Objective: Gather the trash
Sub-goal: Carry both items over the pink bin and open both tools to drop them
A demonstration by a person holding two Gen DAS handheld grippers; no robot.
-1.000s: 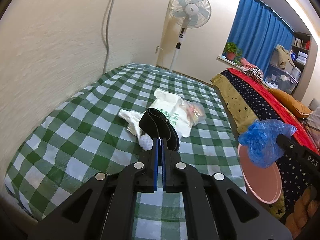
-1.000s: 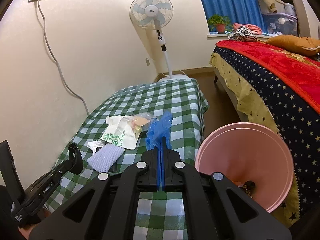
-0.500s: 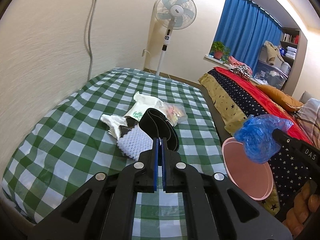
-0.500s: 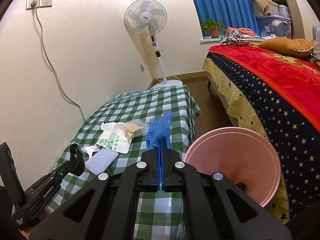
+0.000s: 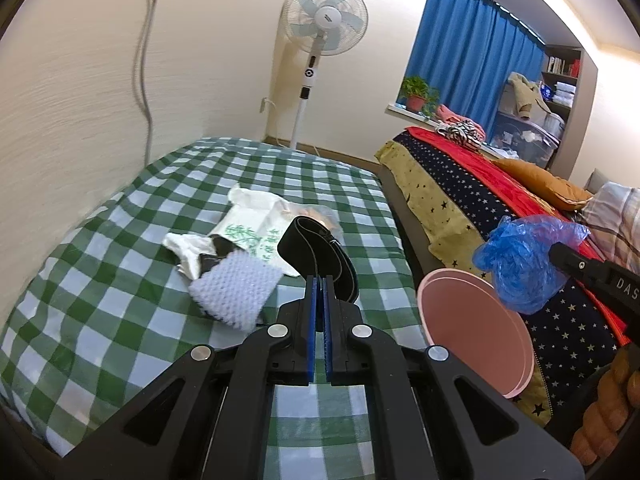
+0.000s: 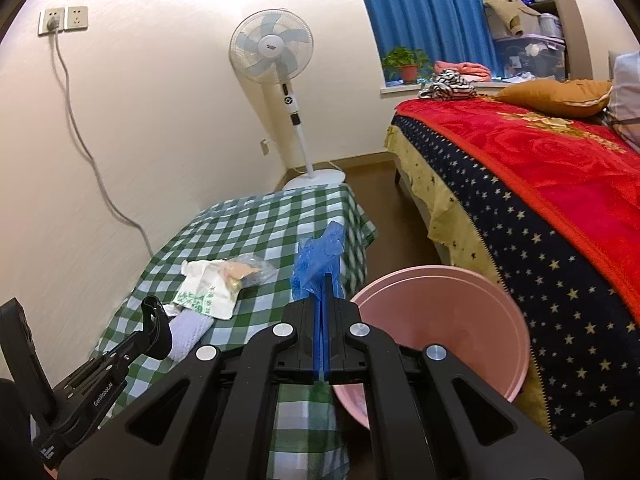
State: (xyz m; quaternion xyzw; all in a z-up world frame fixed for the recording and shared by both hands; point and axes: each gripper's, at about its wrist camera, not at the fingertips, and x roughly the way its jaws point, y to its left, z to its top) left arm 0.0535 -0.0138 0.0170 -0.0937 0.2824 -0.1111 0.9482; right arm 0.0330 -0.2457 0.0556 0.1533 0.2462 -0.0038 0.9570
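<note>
The crumpled blue plastic bag (image 6: 318, 258) was clamped in the right tool (image 6: 322, 332), held above the pink bin (image 6: 460, 320) beside the table (image 5: 100, 280). The left tool (image 5: 319, 320) was closed on a black strap (image 5: 316, 256). A white wrapper (image 5: 252, 228) and knitted cloth (image 5: 236, 288) lay on the checked tablecloth.
</note>
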